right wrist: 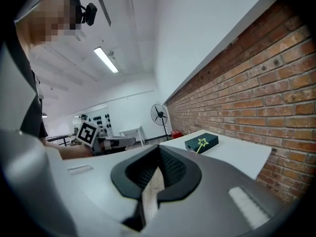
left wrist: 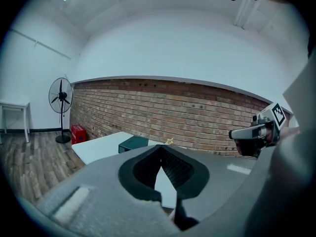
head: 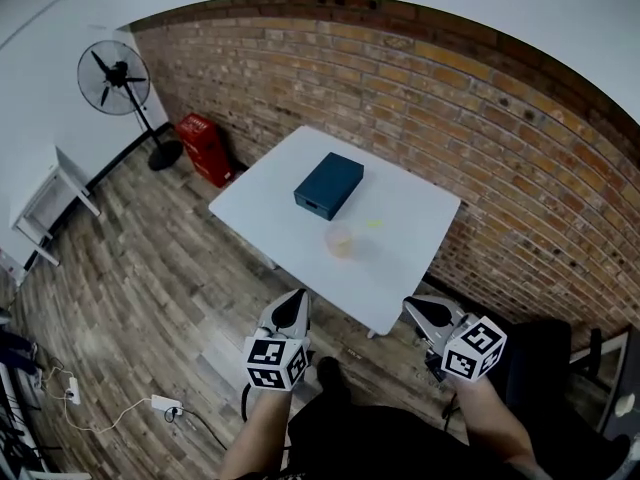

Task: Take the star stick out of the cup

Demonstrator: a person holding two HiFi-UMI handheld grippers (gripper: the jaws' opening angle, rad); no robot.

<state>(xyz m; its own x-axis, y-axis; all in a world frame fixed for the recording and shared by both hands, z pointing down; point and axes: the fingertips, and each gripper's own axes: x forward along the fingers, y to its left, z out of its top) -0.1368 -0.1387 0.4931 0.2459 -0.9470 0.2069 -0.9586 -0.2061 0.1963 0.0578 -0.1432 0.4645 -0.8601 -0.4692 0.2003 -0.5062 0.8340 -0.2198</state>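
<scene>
Holds the left gripper (head: 295,306) and right gripper (head: 426,311) just off the near edge of the table (head: 260,193), both clenched on nothing. Finds the cup (head: 340,240) near the table's middle, star stick (right wrist: 201,143) leaning out of it, dark box (head: 329,184) just beyond, toward the table's far side.

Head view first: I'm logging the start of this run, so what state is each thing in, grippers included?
cup: upright on the table, star stick in it
star stick: in the cup, leaning, untouched
box: closed, lying flat on the table
fan: standing upright on the floor
left gripper: shut, empty, short of the table
right gripper: shut, empty, short of the table
</scene>
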